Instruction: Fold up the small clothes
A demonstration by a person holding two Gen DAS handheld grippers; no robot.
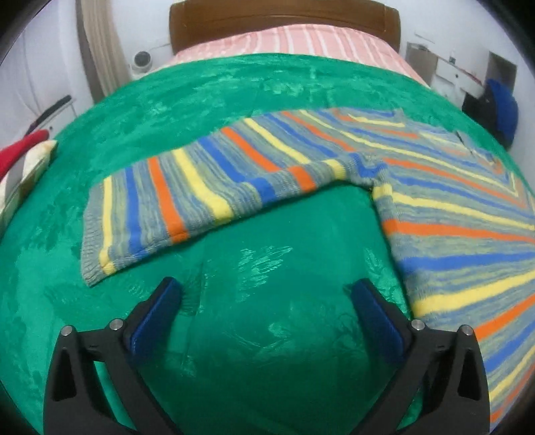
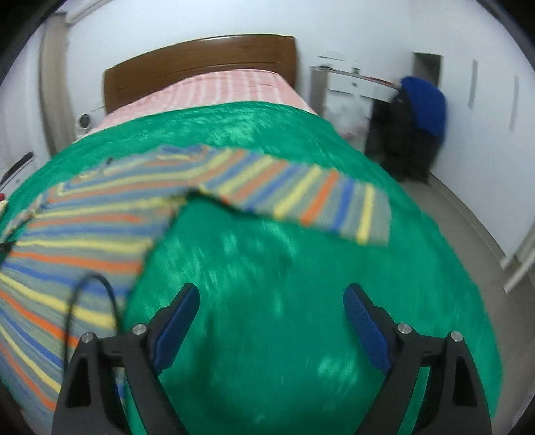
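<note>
A small striped sweater [image 1: 434, 207] in grey, blue, orange and yellow lies flat on a green blanket [image 1: 267, 334], sleeves spread out. Its left sleeve [image 1: 187, 194] stretches out ahead of my left gripper [image 1: 267, 294], which is open and empty over bare blanket just short of the sleeve. In the right wrist view the sweater body [image 2: 77, 241] fills the left side and the other sleeve [image 2: 301, 200] runs to the right. My right gripper [image 2: 271, 301] is open and empty over the blanket [image 2: 284, 334], below that sleeve. This view is motion-blurred.
The bed has a pink striped sheet [image 1: 294, 40] and a brown headboard [image 1: 284, 20] at the far end. A red and cream item [image 1: 23, 157] lies at the left edge. A blue and black bundle [image 2: 418, 123] stands by the wall, right of the bed. A black cable [image 2: 90, 301] loops by the right gripper.
</note>
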